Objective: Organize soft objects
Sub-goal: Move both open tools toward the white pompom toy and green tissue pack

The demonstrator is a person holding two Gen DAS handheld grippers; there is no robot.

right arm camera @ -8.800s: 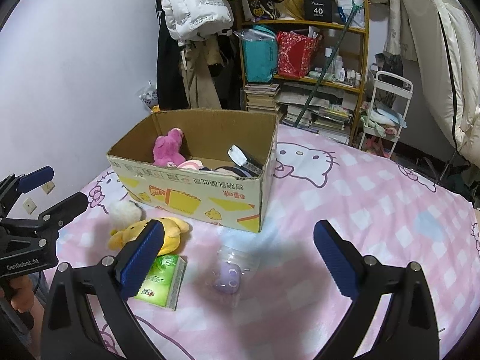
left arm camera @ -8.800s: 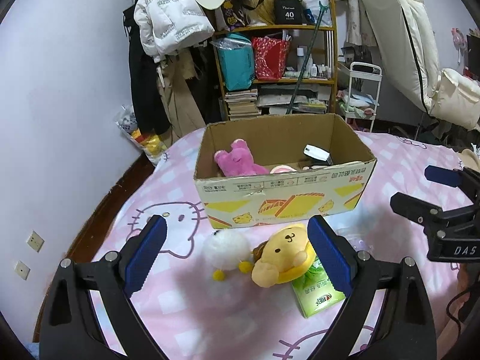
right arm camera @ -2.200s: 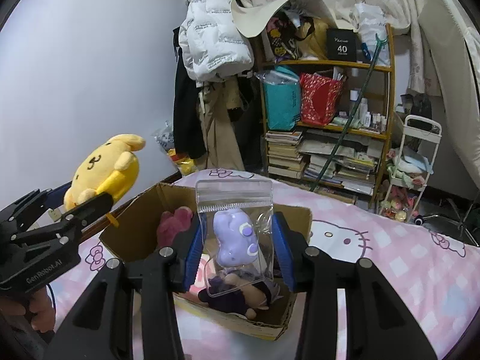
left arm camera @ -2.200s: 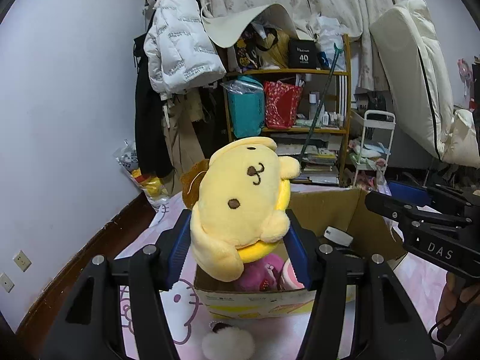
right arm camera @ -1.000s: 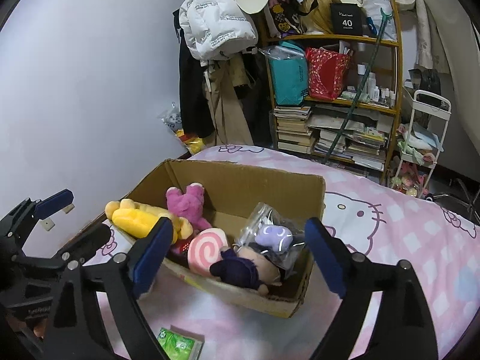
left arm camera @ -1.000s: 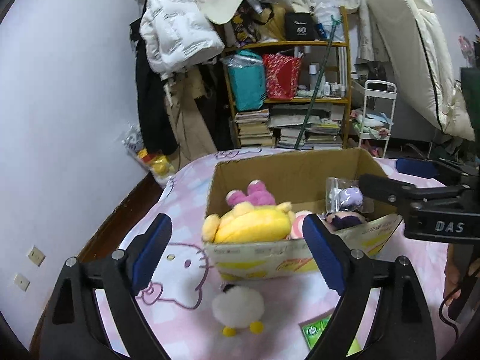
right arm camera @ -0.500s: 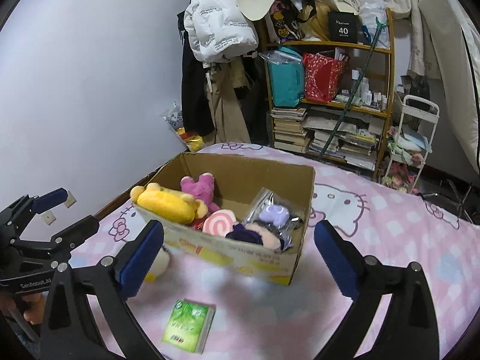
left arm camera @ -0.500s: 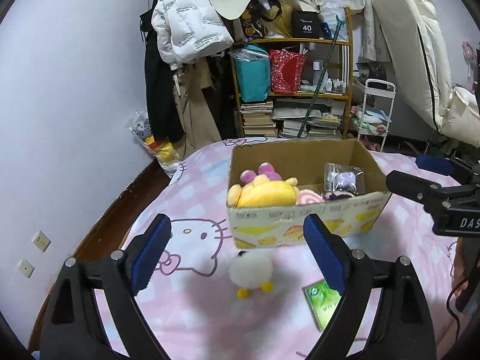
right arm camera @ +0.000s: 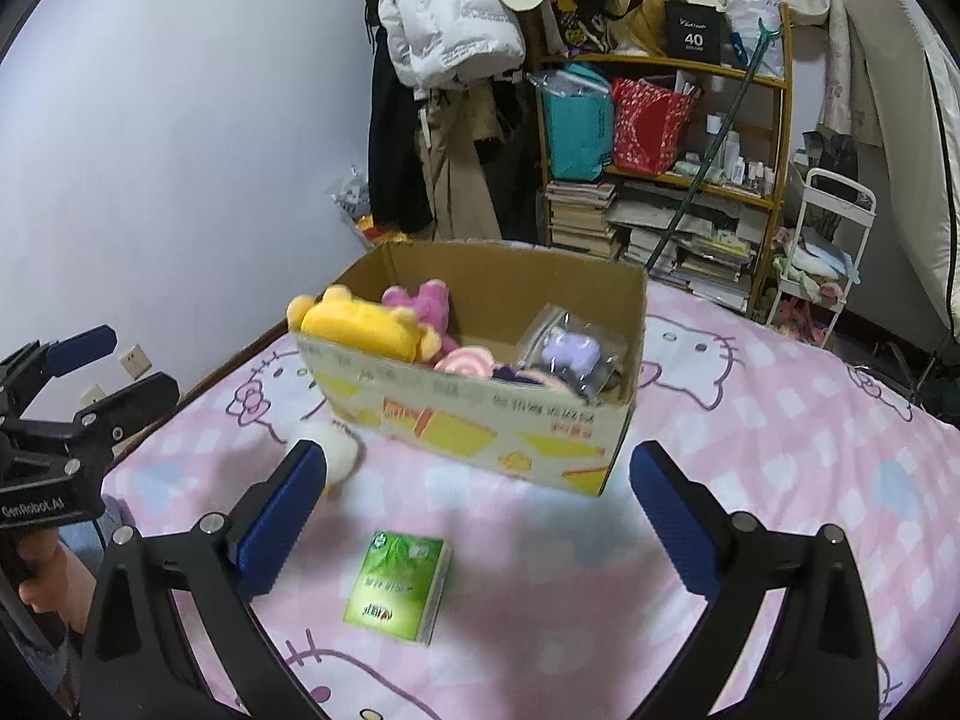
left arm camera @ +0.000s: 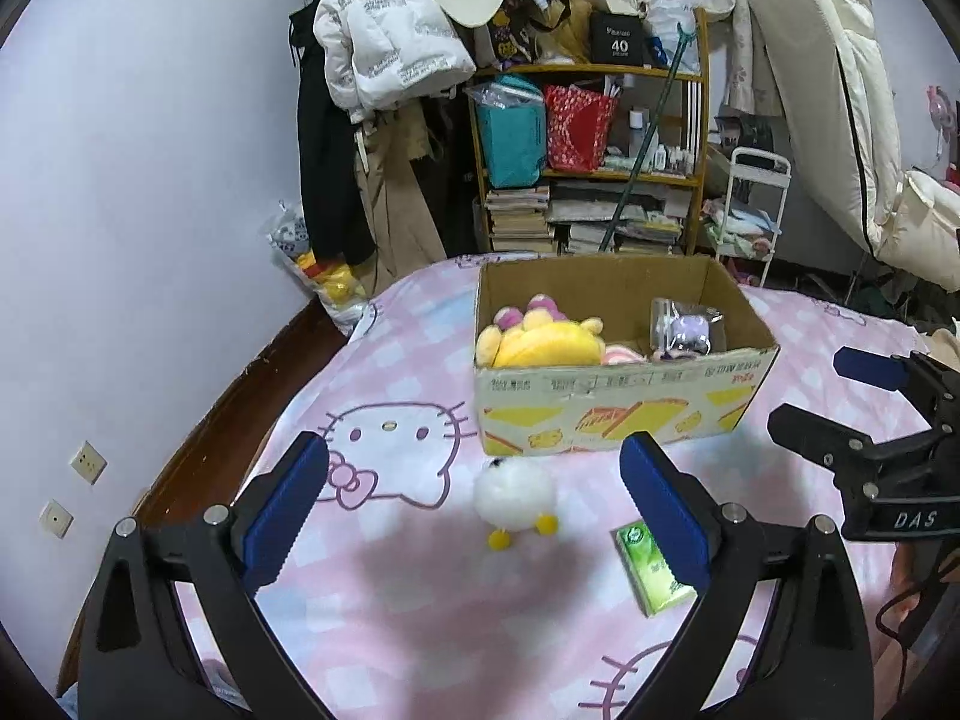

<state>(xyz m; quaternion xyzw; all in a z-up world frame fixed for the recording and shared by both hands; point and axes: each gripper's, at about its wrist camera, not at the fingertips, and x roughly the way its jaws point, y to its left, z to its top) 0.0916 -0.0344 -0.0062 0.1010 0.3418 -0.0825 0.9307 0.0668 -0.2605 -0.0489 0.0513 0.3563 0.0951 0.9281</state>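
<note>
A cardboard box stands on the pink bed. In it lie a yellow plush dog, a pink plush, a pink swirl plush and a bagged purple plush. A white fluffy chick and a green tissue pack lie on the bed in front of the box. My left gripper is open and empty, framing the chick. My right gripper is open and empty above the tissue pack.
The bed has a pink Hello Kitty sheet. Its left edge drops to a wooden floor by the wall. Behind the bed stand a cluttered shelf, hanging coats and a white cart.
Both grippers have let go of the yellow dog and the bagged purple plush into the box. They have since drawn back and down toward the chick and the tissue pack.
</note>
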